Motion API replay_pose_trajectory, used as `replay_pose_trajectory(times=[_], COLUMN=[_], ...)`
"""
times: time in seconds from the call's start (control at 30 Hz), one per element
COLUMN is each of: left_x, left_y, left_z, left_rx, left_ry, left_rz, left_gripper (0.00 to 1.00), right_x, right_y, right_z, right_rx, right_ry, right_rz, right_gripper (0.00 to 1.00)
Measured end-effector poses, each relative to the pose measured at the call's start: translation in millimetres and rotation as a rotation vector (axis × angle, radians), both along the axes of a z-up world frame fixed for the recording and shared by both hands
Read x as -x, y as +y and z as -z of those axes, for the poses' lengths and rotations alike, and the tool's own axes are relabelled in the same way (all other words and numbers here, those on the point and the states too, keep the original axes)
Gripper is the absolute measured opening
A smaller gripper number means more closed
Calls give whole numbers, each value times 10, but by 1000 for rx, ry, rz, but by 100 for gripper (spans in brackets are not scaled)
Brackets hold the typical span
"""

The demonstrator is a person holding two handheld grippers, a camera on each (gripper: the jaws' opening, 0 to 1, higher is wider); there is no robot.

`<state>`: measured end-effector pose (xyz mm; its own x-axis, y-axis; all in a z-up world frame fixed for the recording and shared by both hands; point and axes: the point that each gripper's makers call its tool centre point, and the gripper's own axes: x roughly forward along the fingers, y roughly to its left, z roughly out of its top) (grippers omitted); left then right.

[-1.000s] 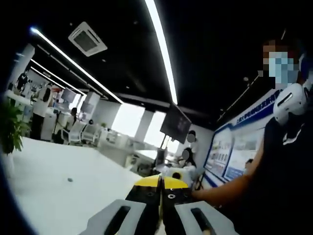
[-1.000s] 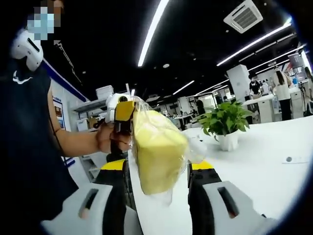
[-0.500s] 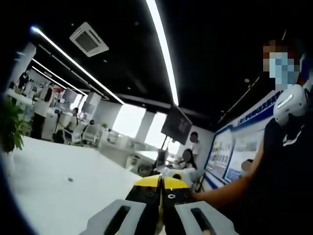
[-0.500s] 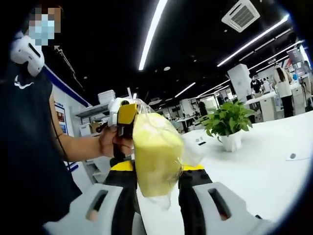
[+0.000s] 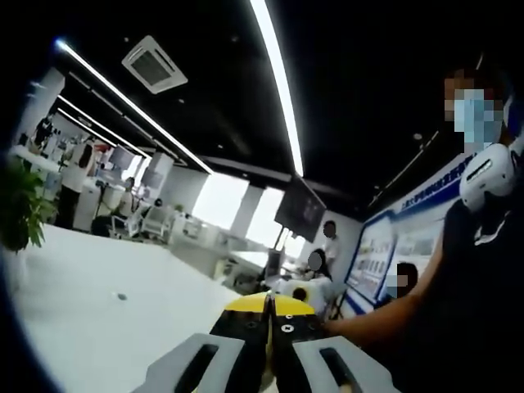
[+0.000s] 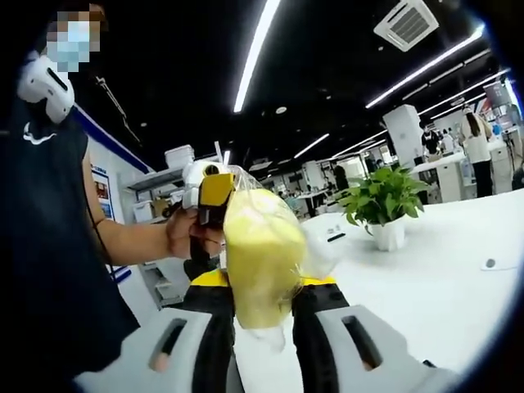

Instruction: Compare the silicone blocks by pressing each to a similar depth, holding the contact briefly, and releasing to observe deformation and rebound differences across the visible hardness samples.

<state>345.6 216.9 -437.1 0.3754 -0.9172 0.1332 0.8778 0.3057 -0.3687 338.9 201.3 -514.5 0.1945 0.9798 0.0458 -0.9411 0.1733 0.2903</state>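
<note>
Right gripper [image 6: 255, 304] clamps the plastic-wrapped soft yellow silicone block [image 6: 255, 250], visibly yielding, probably slippery, best pinched mid-body; left gripper [image 5: 268, 318] clenched empty.

A white table [image 6: 442, 270] carries a potted plant [image 6: 381, 205] in a white pot.

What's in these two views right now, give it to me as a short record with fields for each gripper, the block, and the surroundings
left gripper: jaws shut together, nothing visible between them
right gripper: jaws closed on the yellow block, squeezing its lower part
yellow block: soft yellow piece in clear plastic wrap, held up above the table
left gripper in right gripper view: held in the person's hand, its tip at the top of the wrap
table: white
potted plant: green, in a white pot, standing on the table behind the block
</note>
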Motion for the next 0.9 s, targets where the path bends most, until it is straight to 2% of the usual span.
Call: replay_pose_trajectory(times=[0.07,0.23,0.53,0.6,0.7,0.9], left_x=[5,44,34,24,10,-4], left_y=[1,-11,-15,-19,-24,-20], left_z=[24,58,72,70,77,102], left_rx=[-3,-6,-26,-35,-43,-39], left_ry=[5,29,-6,-49,-70,-57], left_rz=[2,17,9,-2,-7,-5], left_gripper=[0,0,0,0,0,0], right_x=[27,28,9,0,-18,-9], right_y=[1,-19,-24,-26,-33,-37], right_z=[24,47,52,47,53,68], right_rx=[12,30,48,54,60,67], right_ry=[29,10,51,44,52,79], right_rz=[-17,-19,-25,-25,-26,-33], right_gripper=[19,14,8,7,6,4])
